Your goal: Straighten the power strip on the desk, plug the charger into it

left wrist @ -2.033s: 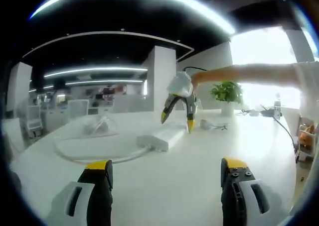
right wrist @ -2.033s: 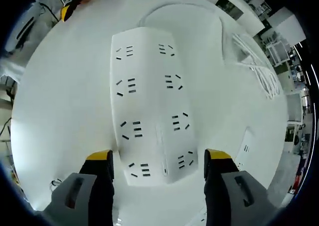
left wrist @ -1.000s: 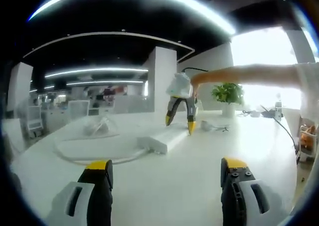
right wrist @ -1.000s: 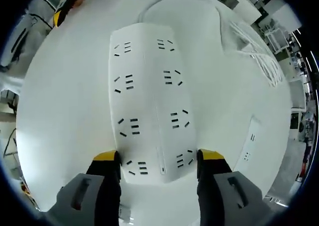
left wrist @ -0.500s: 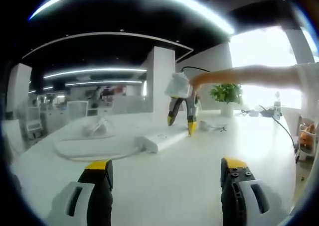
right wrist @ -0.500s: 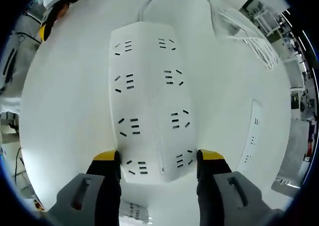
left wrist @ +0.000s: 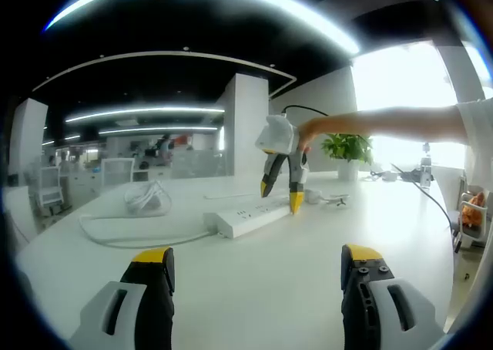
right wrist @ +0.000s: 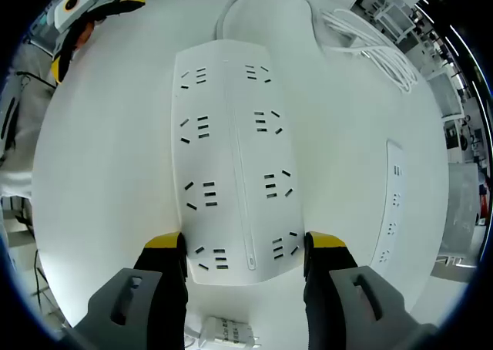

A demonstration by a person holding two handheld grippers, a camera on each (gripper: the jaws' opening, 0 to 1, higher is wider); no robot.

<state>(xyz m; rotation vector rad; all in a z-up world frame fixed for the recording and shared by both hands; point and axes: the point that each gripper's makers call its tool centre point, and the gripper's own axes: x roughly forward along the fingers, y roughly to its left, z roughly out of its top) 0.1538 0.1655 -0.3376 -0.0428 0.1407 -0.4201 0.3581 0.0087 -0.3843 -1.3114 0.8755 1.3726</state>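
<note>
Power strip [right wrist: 233, 165] clamped between right tongs [right wrist: 243, 251] (near end), left tongs [left wrist: 254, 267] wide

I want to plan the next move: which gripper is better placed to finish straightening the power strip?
Right: the right gripper already clamps the power strip by its end. The left gripper hangs open, apart from it.

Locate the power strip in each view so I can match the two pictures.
Left gripper view: the power strip lies mid-frame on the white desk, with the right gripper gripping its right end.
Right gripper view: the same strip fills the centre, its near end between the yellow-tipped jaws.
Shared landmark: the coiled white cable beyond the strip.
</note>
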